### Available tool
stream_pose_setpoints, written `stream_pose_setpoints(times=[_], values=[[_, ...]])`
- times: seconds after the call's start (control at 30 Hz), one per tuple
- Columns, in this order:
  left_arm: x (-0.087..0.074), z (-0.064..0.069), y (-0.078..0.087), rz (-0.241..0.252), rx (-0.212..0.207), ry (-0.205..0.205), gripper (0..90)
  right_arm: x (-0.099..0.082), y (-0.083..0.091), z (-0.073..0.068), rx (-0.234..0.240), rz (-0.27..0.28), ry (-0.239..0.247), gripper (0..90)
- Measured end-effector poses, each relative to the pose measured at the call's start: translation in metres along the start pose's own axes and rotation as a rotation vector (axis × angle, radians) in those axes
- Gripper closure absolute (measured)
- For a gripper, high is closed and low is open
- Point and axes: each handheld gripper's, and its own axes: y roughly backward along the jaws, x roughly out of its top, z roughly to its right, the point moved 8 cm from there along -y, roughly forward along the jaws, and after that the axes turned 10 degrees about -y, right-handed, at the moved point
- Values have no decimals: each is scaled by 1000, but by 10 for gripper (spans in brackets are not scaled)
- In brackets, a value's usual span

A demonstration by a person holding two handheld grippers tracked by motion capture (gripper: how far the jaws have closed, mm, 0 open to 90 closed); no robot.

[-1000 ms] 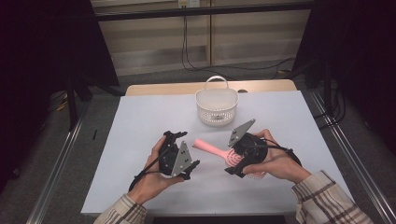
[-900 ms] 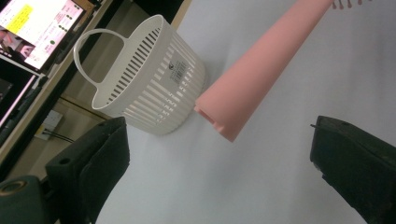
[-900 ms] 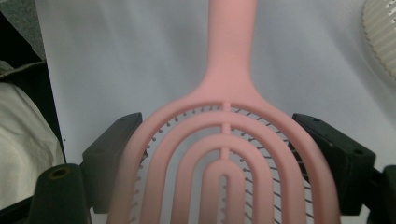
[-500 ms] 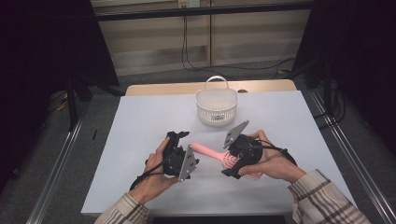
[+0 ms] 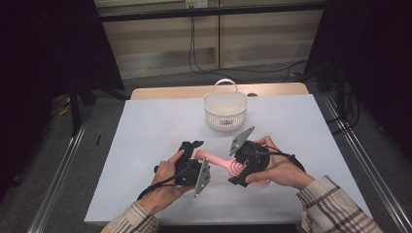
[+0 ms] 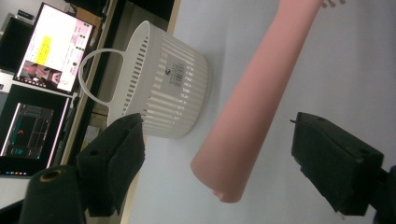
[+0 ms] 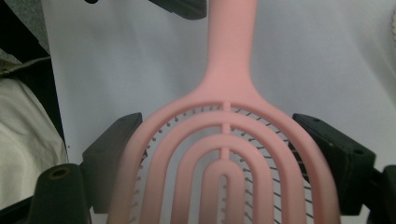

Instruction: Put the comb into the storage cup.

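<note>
A pink hairbrush [image 5: 216,159] hangs just above the white table sheet [image 5: 155,121]. My right gripper [image 5: 237,171] is shut on it. In the right gripper view its pads press both sides of the brush's looped head [image 7: 224,158], and the handle points away. My left gripper [image 5: 196,146] faces the handle's end from the left. In the left gripper view the handle [image 6: 252,102] lies between the black jaws with a gap on each side. Those jaws have just been closing and do not touch it.
A white slotted basket [image 5: 225,110] with a hoop handle stands at the far middle of the table; it is also behind the handle in the left gripper view [image 6: 173,88]. Screens [image 6: 46,51] glow beyond the table's far edge. Metal rails run along both sides.
The left gripper's jaws have narrowed around the brush handle. The right hand has shifted a little toward the person with the brush still gripped.
</note>
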Motion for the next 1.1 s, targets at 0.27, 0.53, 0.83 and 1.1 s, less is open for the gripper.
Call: stream_pose_setpoints(times=[0.27,0.53,0.83,1.1], values=[[8,6,-2,24,-10,-18,219,3,-1,0,11,0,-1,192],[17,12,-1,41,-17,-40,287,2,-2,-3,19,-4,8,192],[25,14,0,56,-6,-59,357,6,-2,-4,20,-2,10,192],[32,16,1,45,29,-89,434,10,-3,-5,20,4,6,192]])
